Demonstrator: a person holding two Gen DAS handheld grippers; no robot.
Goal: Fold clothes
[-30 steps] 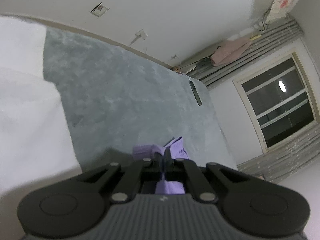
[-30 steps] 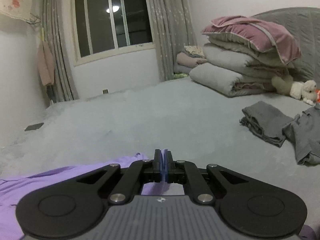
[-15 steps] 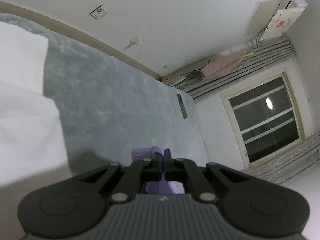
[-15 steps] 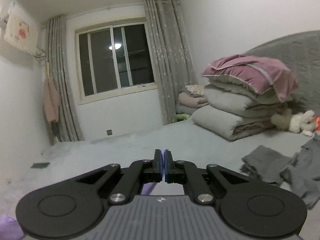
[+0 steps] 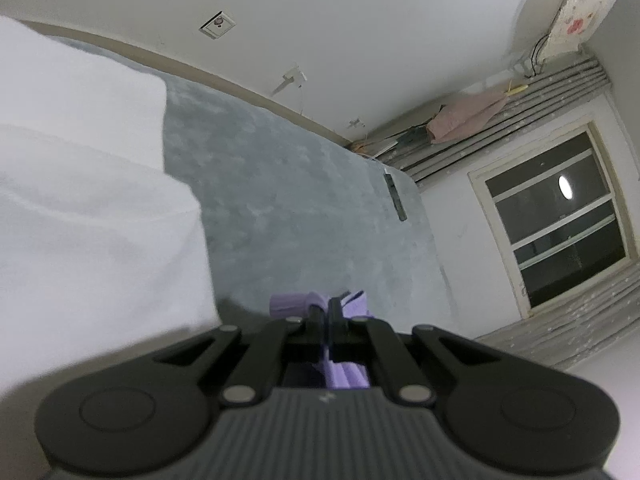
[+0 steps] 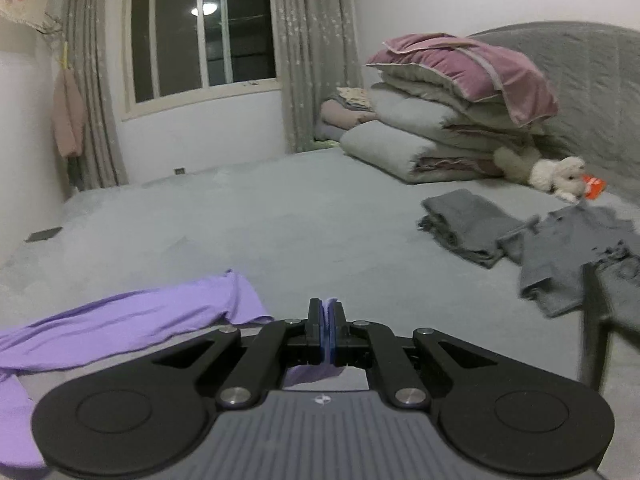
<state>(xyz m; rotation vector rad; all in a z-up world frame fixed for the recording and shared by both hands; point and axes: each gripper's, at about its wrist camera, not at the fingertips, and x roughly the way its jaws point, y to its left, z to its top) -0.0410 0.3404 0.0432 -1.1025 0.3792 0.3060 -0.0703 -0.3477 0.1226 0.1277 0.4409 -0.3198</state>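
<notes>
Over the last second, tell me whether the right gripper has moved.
Yes. The right gripper tipped up, then came back down: the window dropped in its view and has risen again, and the purple garment is back in sight on the bed.

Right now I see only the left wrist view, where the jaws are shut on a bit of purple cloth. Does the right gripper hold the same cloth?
Observer: Yes. The right gripper is shut on the purple garment; a thin purple edge shows between its jaws.
Operator: And where is the rest of it?
Observer: Most of it trails to the left of that gripper, loose over the grey bed.
Operator: Is other clothing near?
Observer: To the right, a folded grey piece lies beside an unfolded grey garment.
</notes>
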